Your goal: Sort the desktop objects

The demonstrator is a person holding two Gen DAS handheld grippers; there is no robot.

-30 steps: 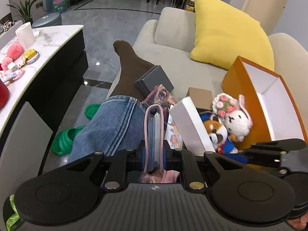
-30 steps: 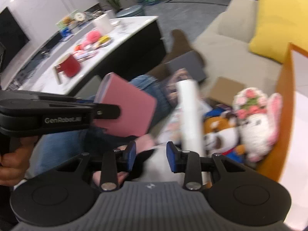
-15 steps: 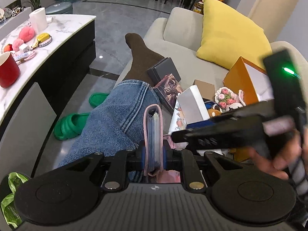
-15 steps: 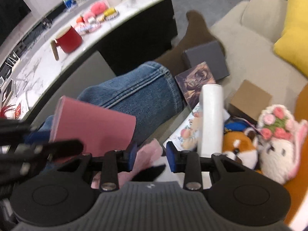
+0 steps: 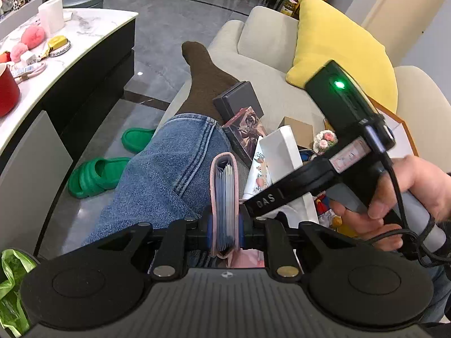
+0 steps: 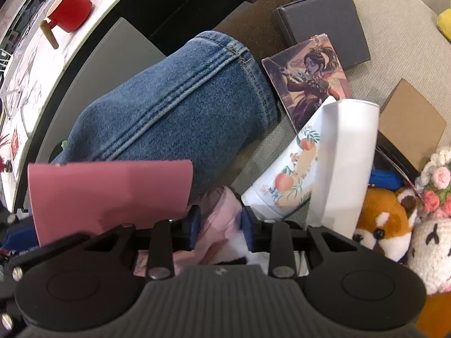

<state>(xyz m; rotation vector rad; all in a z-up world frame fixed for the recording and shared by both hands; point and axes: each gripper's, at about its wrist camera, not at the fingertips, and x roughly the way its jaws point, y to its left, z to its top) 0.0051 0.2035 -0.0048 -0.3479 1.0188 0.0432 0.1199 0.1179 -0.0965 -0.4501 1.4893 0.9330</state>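
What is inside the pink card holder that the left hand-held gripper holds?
The pink card holder contains a stack of bluish sleeves seen edge-on; their faces and any cards are hidden.

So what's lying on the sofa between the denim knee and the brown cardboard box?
In the right wrist view, the illustrated card box and the white peach-print box lie between the denim knee and the brown cardboard box.
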